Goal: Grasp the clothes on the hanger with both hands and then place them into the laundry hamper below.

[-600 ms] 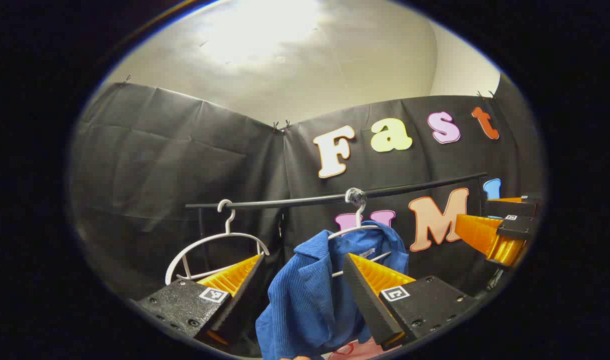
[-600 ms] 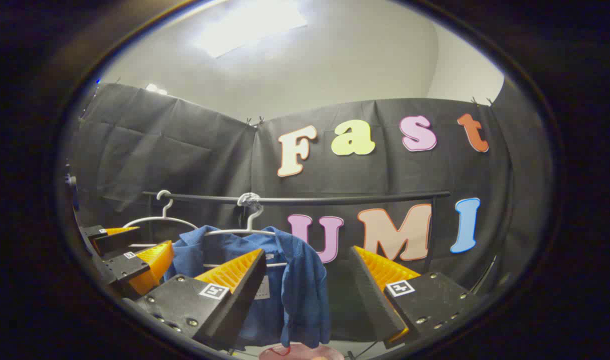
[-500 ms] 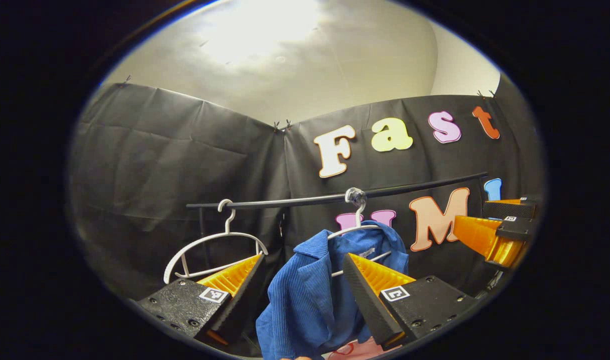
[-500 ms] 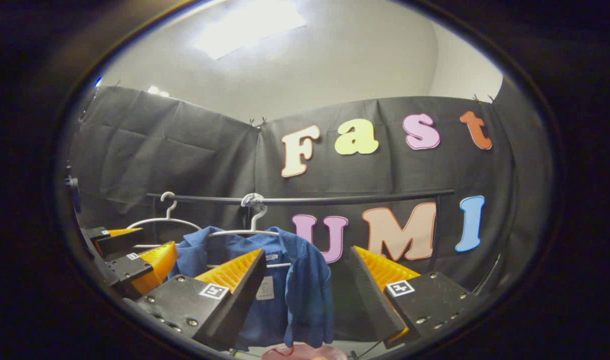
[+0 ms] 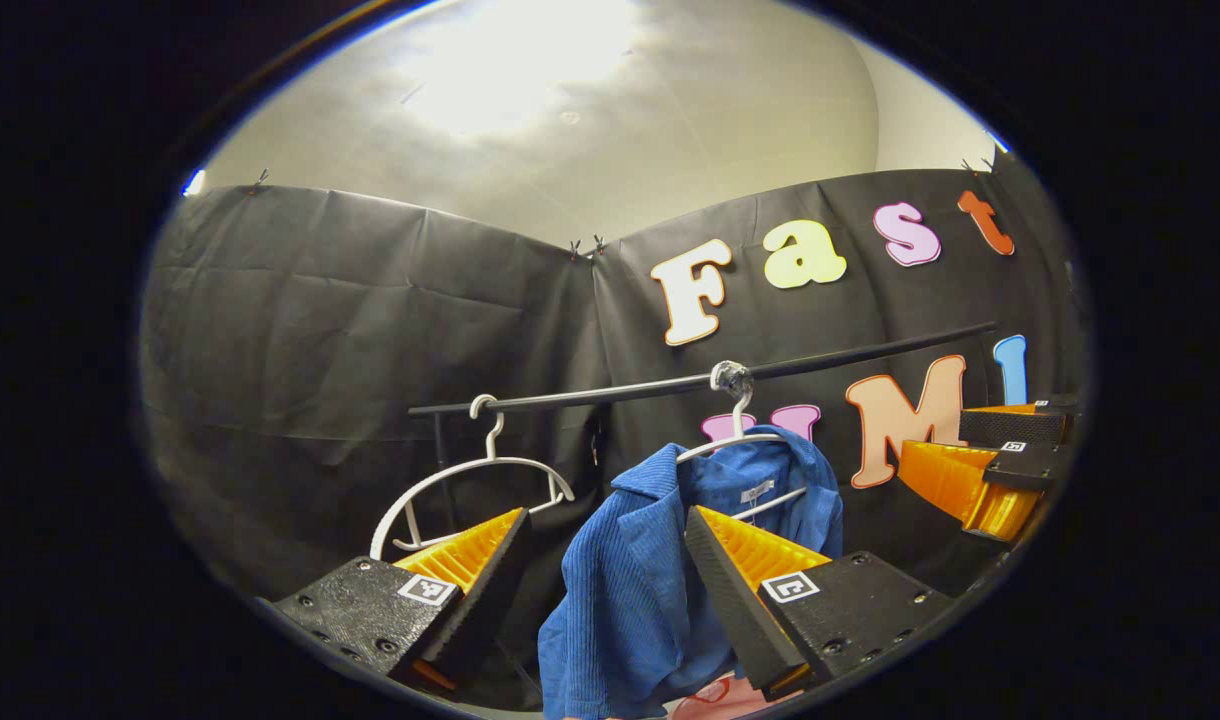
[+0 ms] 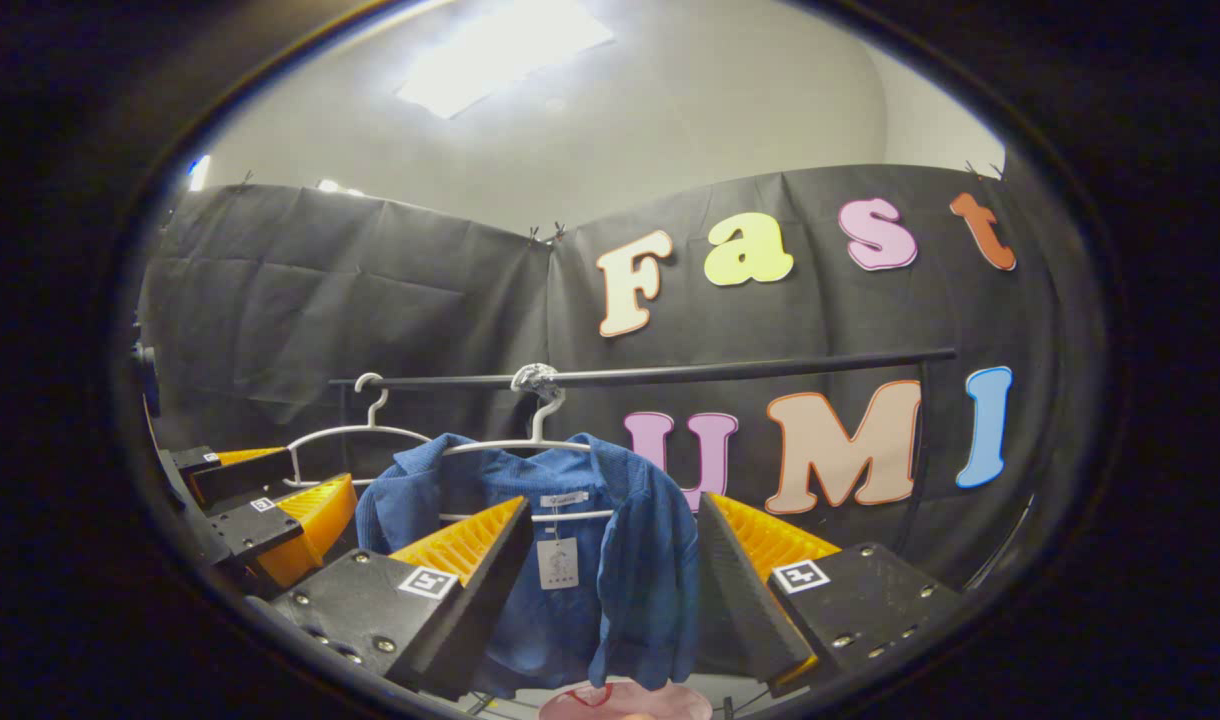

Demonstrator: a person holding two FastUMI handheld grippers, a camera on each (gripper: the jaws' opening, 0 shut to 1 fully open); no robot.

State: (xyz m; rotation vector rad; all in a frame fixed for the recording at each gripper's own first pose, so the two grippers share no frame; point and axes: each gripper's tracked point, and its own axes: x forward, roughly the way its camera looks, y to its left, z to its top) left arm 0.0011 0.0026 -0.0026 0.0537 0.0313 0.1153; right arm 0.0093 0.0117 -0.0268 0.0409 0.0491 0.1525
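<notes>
One blue corduroy jacket (image 6: 570, 560) hangs open on a white wire hanger (image 6: 515, 445), hooked to the black rail (image 6: 670, 375) | left gripper (image 5: 600, 590) and right gripper (image 6: 610, 590) gape wide, holding nothing, flanking it for a two-sided grab | pink hamper rim (image 6: 625, 703) waits below | spare white hanger (image 5: 470, 480) beside.

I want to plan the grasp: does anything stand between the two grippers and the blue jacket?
Nothing visible does. The blue jacket hangs on its hanger straight ahead of both open grippers; the empty hanger hangs off to one side.
</notes>
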